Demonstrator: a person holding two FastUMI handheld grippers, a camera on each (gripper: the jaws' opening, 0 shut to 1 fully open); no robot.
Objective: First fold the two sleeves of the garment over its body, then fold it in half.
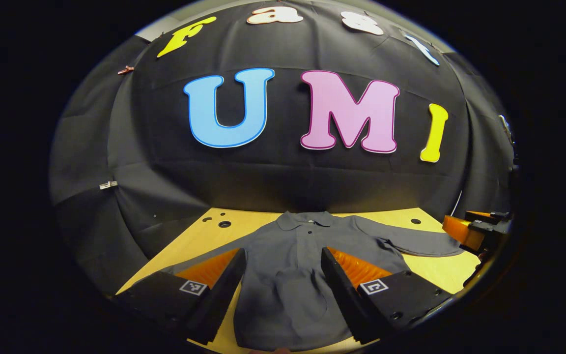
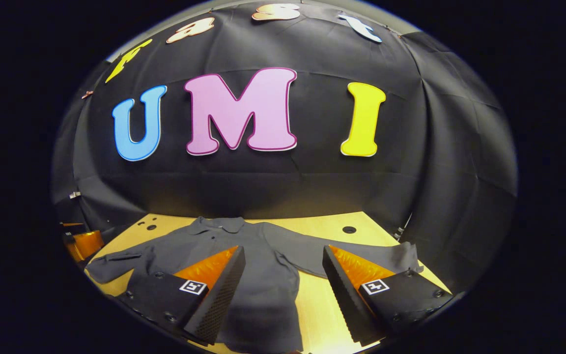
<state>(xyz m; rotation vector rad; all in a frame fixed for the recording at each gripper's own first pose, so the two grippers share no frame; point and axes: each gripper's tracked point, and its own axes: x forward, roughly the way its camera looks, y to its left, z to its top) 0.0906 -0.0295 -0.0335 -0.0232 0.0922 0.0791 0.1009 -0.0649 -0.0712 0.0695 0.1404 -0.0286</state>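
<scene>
Shirt (image 1: 288,275) lies flat on the table (image 2: 312,295), collar away from you, sleeves spread sideways, unfolded. Your left gripper (image 1: 283,290) and right gripper (image 2: 283,290) hover over it, both released and empty. Right sleeve (image 2: 361,253) lies nearest your right gripper.

Count: 1 grey garment (image 1: 283,275) with 2 sleeves, 1 collar (image 1: 307,220). 1 wooden worktop (image 1: 199,231). 2 claws: left claw (image 1: 283,290), right claw (image 2: 283,290), 2 fingers each.
</scene>
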